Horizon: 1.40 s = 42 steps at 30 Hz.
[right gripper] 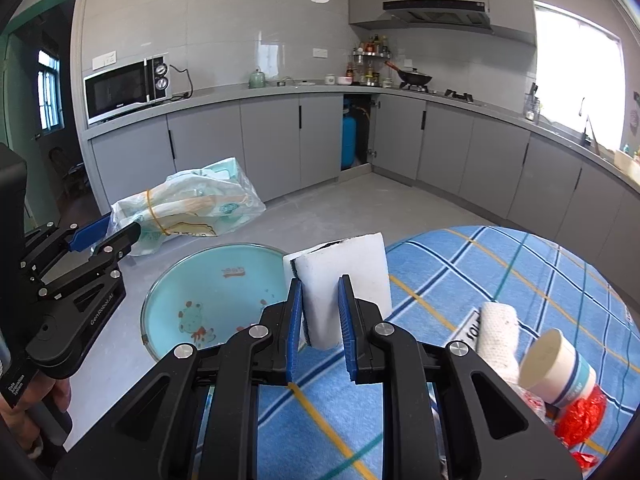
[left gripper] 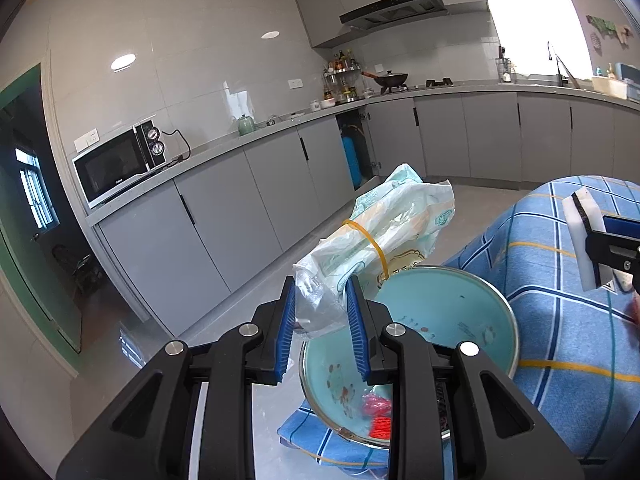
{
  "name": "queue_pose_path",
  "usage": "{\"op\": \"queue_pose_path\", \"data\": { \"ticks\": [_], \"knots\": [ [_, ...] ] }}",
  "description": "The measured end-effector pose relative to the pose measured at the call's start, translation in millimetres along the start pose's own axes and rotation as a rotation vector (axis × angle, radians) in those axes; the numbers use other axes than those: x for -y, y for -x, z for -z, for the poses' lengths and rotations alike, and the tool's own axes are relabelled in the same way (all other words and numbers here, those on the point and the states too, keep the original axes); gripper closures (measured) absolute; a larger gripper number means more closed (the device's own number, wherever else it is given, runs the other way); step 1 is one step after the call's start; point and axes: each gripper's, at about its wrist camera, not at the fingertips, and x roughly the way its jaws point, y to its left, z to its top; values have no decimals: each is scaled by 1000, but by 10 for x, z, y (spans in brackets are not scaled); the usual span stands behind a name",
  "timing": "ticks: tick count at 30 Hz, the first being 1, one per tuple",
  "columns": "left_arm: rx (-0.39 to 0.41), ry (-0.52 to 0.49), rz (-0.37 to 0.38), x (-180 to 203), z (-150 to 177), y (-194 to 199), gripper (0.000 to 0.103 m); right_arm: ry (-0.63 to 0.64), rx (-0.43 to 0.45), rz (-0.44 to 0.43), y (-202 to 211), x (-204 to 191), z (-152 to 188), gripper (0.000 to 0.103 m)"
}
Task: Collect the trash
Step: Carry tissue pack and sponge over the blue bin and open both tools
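A crumpled plastic bag (left gripper: 372, 236) is gripped in the left claw (left gripper: 322, 320) above the blue basin (left gripper: 440, 312) at the table's edge, a white sponge (right gripper: 344, 280) in the right claw (right gripper: 320, 320). A paper cup (right gripper: 560, 364) and red wrappers (right gripper: 580, 416) (still on the table) are left to collect.

Basin (right gripper: 208, 296) left of sponge (right gripper: 344, 280), bag (right gripper: 188, 204) behind.
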Motion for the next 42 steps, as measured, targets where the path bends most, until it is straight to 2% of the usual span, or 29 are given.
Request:
{"op": "queue_pose_path", "data": {
  "ticks": [17, 27, 30, 32, 33, 34, 35, 36, 39, 41, 42],
  "knots": [
    [-6, -63, -110, -25, 106, -188, 77, 17, -31, -66, -314, -153, -10, 84],
    [-30, -61, -89, -15, 115, -270, 76, 24, -34, -101, -480, -208, -28, 83],
    [-40, -68, -79, -8, 125, -302, 71, 26, -37, -124, -555, -222, -35, 79],
    [-41, -67, -83, -9, 138, -316, 58, 19, -27, -127, -577, -220, -37, 71],
    [-42, -68, -81, -8, 140, -321, 57, 10, -28, -119, -593, -198, -34, 62],
    [-45, -70, -84, 6, 147, -320, 55, 4, -31, -120, -597, -177, -31, 60],
    [-44, -67, -91, 2, 148, -323, 45, -2, -35, -119, -600, -162, -24, 58],
    [-41, -62, -96, -7, 148, -319, 40, 0, -34, -112, -592, -155, -15, 54],
    [-39, -58, -101, -10, 141, -308, 38, -4, -36, -98, -576, -133, 7, 51],
    [-33, -54, -109, -14, 137, -291, 29, -8, -36, -90, -557, -120, 14, 51],
    [-28, -56, -114, -11, 138, -278, 27, -10, -35, -88, -539, -114, 17, 50]
  ]
}}
